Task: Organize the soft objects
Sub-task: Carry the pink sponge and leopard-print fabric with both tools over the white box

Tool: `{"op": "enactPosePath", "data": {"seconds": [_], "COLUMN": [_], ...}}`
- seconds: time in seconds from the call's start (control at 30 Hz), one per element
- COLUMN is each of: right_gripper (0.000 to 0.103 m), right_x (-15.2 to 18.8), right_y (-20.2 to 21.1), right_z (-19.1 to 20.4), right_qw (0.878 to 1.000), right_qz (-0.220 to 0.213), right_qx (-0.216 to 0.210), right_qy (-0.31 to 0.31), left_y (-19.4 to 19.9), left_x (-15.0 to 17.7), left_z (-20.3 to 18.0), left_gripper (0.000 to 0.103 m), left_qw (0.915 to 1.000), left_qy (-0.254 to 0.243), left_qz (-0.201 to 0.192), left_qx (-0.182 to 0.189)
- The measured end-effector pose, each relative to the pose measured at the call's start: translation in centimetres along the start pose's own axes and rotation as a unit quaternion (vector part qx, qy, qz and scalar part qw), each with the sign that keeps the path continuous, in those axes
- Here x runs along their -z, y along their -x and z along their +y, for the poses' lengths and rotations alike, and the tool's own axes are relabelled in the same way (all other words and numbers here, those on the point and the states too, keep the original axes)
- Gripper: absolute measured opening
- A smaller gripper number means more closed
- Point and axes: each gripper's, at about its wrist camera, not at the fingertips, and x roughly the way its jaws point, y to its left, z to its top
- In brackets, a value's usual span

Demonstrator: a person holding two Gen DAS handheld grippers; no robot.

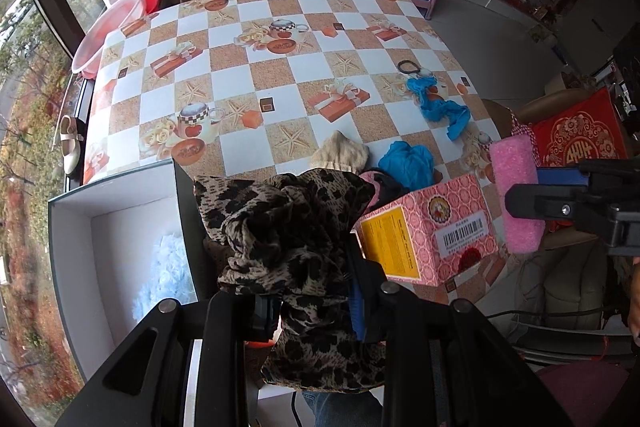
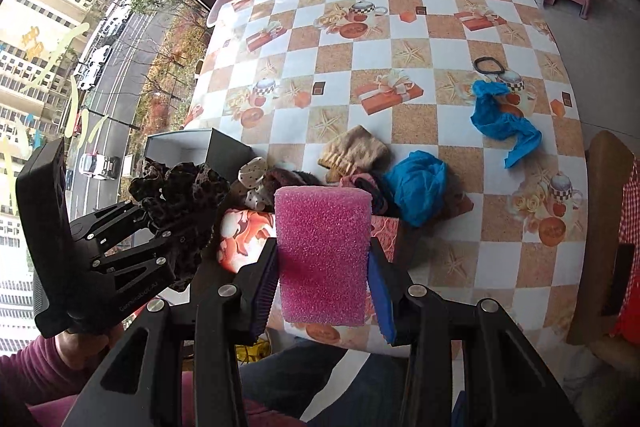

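Left gripper [image 1: 312,301]: clamped on leopard-print cloth [image 1: 292,227], held just right of white box [image 1: 72,227]. Right gripper [image 2: 322,287]: pinching pink sponge [image 2: 322,251] upright, well right of white box, beyond pink carton [image 1: 428,231]. Pale blue fluffy item [image 1: 168,267] inside white box, probably fabric. Blue cloth [image 1: 408,163] and beige knit [image 1: 340,155] on table [image 1: 260,67], right of white box.

Bunched leopard-print cloth [image 1: 296,227] and upright pink sponge block [image 2: 322,255], both clamped aloft.
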Motion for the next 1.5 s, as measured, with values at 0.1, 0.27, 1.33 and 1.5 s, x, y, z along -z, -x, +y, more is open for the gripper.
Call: {"op": "enactPosePath", "data": {"seconds": [0.1, 0.27, 1.33, 1.5], "right_gripper": [0.044, 0.044, 0.044, 0.044], "right_x": [1.2, 2.5, 0.1, 0.0], "right_y": [-0.3, -1.1, -5.7, -6.3], "right_z": [1.1, 3.3, 16.3, 17.4], "right_qw": [1.0, 0.999, 0.981, 0.978], "right_qz": [0.013, 0.032, 0.077, 0.085], "right_qx": [0.003, 0.002, -0.023, -0.026], "right_qy": [0.006, 0.021, 0.174, 0.187], "left_y": [0.3, 0.9, 4.5, 4.5], "left_x": [0.9, 1.9, 7.2, 7.6], "left_z": [0.3, 1.3, 12.0, 12.8], "left_gripper": [0.03, 0.03, 0.03, 0.03], "left_qw": [1.0, 0.9999, 0.9838, 0.9813], "left_qy": [-0.001, 0.008, 0.168, 0.181], "left_qz": [-0.003, -0.01, -0.052, -0.051], "left_qx": [0.005, 0.01, -0.034, -0.039]}}
